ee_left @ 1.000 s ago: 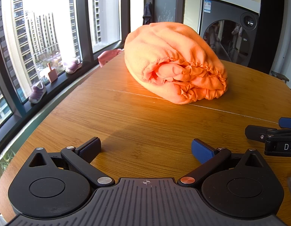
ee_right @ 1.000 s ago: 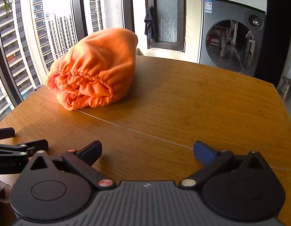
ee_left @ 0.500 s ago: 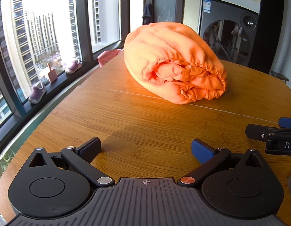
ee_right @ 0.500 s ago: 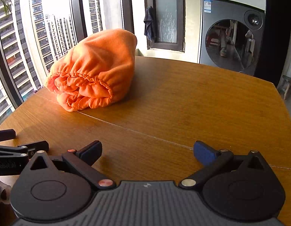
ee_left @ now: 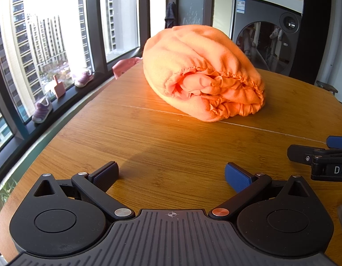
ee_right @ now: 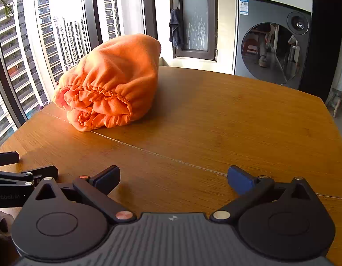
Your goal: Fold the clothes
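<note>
An orange fleece garment (ee_left: 202,71) lies bundled in a thick roll on the wooden table (ee_left: 162,141), its gathered elastic hem facing me. It also shows in the right wrist view (ee_right: 113,82), at the table's far left. My left gripper (ee_left: 171,174) is open and empty, low over the table well short of the bundle. My right gripper (ee_right: 173,177) is open and empty, also near the front, to the right of the left one. Each gripper's fingers show at the edge of the other's view.
Tall windows (ee_left: 60,33) run along the left, with small shoes (ee_left: 41,110) on the sill. A washing machine (ee_right: 273,37) stands behind the table. A pink chair back (ee_left: 124,65) peeks over the far left table edge. A stool (ee_right: 337,102) stands at right.
The right gripper has shifted slightly, so the bundle sits a little lower and further right in its view. The left gripper has stayed still. Both remain open.
</note>
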Tool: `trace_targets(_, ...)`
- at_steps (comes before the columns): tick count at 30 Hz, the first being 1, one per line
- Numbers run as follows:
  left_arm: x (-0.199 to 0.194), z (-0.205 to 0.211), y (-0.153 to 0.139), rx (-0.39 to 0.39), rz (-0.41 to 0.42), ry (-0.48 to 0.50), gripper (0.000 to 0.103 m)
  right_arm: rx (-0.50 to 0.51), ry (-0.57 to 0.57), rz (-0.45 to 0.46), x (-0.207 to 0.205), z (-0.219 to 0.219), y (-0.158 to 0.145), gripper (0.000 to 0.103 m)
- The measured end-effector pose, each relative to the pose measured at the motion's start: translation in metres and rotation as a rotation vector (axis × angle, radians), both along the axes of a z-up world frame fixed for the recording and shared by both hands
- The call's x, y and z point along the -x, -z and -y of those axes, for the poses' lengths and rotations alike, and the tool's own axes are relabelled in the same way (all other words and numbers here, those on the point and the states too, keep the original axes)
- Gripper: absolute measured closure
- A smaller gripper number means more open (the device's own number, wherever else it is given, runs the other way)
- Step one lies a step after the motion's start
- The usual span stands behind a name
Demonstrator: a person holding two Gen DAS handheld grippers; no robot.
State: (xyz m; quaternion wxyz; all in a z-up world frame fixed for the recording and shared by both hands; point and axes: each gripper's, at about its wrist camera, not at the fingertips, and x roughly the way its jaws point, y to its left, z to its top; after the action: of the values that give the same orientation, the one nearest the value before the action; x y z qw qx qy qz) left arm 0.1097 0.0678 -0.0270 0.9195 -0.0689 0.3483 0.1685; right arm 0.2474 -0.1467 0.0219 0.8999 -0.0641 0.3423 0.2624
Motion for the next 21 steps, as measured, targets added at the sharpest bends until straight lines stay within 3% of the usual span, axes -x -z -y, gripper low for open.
trace_targets(6, 0.0014, -0.0037, -0.0006, 0.024, 0.017, -0.006, 0.000, 0.000, 0.000, 0.000, -0.0002, 0.0002, -0.0004, 0.000)
trace_targets(21, -0.0014, -0.0012, 0.0000, -0.001, 0.000, -0.004, 0.000, -0.001, 0.000, 0.000, -0.0002, -0.0001, -0.0010, 0.000)
